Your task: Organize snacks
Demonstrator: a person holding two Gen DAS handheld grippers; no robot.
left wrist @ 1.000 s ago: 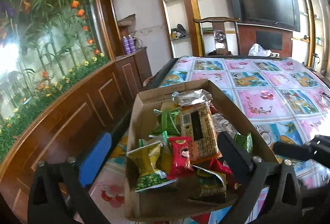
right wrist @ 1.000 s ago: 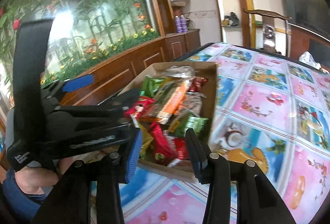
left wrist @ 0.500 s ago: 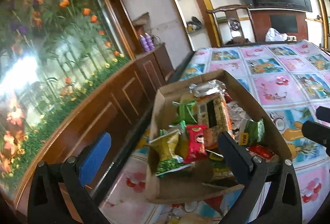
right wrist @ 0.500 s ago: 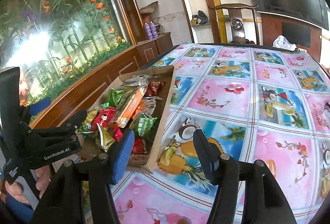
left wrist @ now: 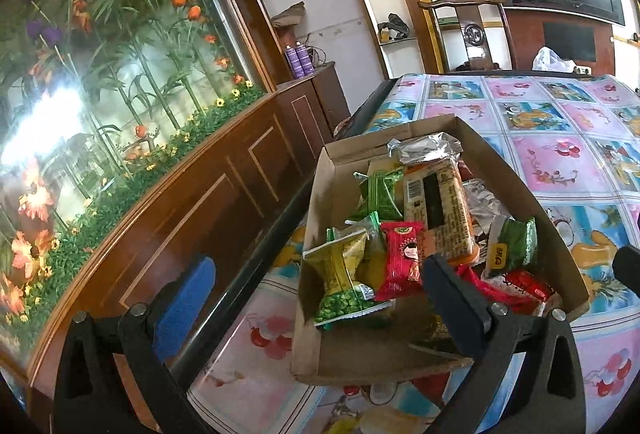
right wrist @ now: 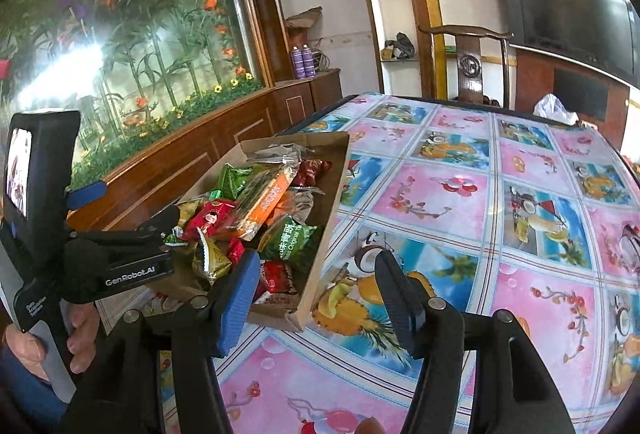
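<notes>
I hold both hand-held grippers, left (left wrist: 316, 302) and right (right wrist: 316, 298), wide open and empty; snacks (right wrist: 256, 210) fill the cardboard box (right wrist: 320, 234) at ten o'clock, sorting unfinished.

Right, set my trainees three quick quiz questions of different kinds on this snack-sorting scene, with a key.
1. True or false: the right gripper holds a snack packet.
2. The cardboard box rests on: A a chair; B the patterned tablecloth; C a shelf.
3. What colour are the two bottles on the wooden cabinet?
Key: 1 false, its jaws are open and empty; 2 B; 3 purple.
</notes>
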